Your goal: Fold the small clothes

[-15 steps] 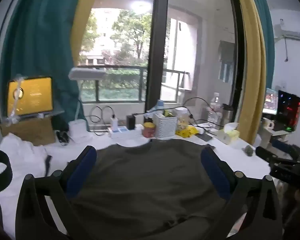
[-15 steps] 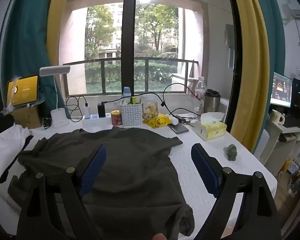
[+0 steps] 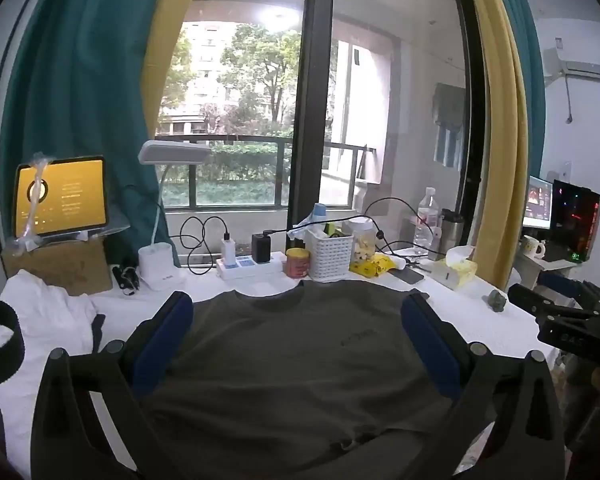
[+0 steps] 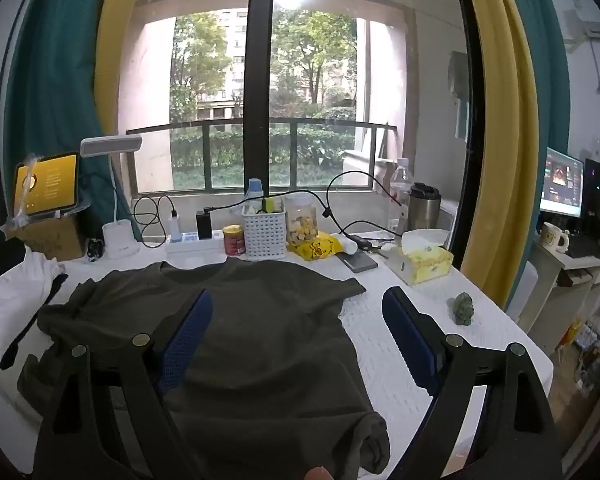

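A dark olive T-shirt point(image 3: 296, 360) lies spread on the white table, collar toward the window. It also shows in the right wrist view point(image 4: 260, 332), with its left side bunched and its near right hem corner curled. My left gripper point(image 3: 296, 312) is open and empty above the shirt's chest. My right gripper point(image 4: 296, 308) is open and empty above the shirt's right half. The other gripper's black body point(image 3: 568, 320) shows at the right edge of the left wrist view.
White clothes point(image 3: 48, 316) are piled at the table's left. Along the back stand a lamp point(image 3: 160, 264), a power strip point(image 3: 248, 266), a red can point(image 3: 298, 262), a white basket point(image 3: 330, 254) and a tissue box point(image 4: 424, 262). A small green figure point(image 4: 463, 308) sits near the right edge.
Both grippers have shifted only slightly; the views are nearly the same. The shirt has not moved.
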{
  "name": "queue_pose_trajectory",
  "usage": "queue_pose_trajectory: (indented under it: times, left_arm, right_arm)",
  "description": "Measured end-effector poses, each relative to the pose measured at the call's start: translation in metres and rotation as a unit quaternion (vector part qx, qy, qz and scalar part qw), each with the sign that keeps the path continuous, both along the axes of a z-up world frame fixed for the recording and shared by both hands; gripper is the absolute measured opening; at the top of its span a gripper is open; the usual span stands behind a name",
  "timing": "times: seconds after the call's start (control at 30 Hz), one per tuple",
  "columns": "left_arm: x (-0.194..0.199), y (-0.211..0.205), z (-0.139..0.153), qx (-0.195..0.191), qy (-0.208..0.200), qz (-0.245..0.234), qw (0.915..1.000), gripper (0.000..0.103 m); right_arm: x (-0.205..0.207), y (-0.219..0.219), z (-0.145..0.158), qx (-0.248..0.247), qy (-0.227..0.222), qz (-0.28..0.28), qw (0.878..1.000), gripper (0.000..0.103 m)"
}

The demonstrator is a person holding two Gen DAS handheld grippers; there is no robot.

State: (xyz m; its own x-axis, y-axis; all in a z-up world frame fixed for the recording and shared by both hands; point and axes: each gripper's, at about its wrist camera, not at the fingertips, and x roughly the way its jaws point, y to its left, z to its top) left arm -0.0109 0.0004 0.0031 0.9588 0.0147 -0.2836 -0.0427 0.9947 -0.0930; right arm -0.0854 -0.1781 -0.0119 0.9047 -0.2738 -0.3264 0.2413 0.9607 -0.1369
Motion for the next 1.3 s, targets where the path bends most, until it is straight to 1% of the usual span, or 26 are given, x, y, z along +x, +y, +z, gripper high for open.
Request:
queue_pose_trajectory:
  times: [0.1, 0.53, 0.77, 1.3]
  left_arm:
    - [-0.0021, -0.0001, 0.0009, 0.0, -0.002, 0.0, 1.0, 0.102]
    - [-0.0013, -0.0014, -0.0008, 0.001, 0.002, 0.007, 1.0, 0.102]
    - [0.0007, -0.0002, -0.0008, -0.009, 0.008, -0.004, 0.9999, 0.102]
    - [0.0033, 0.0014, -0.0021, -0.013, 0.007, 0.001, 0.9999, 0.102]
  right_arm:
    - [0.0042, 0.006, 0.0036, 0.0, 0.0, -0.001, 1.0, 0.089]
    - [0.0002, 0.0038, 0.002, 0.002, -0.003, -0.001, 1.0, 0.089]
    - [0.0001, 0.0033, 0.0074, 0.004, -0.006, -0.002, 1.0, 0.089]
    - [-0.0005, 0.002, 0.0087, 0.004, -0.005, -0.001, 1.0, 0.089]
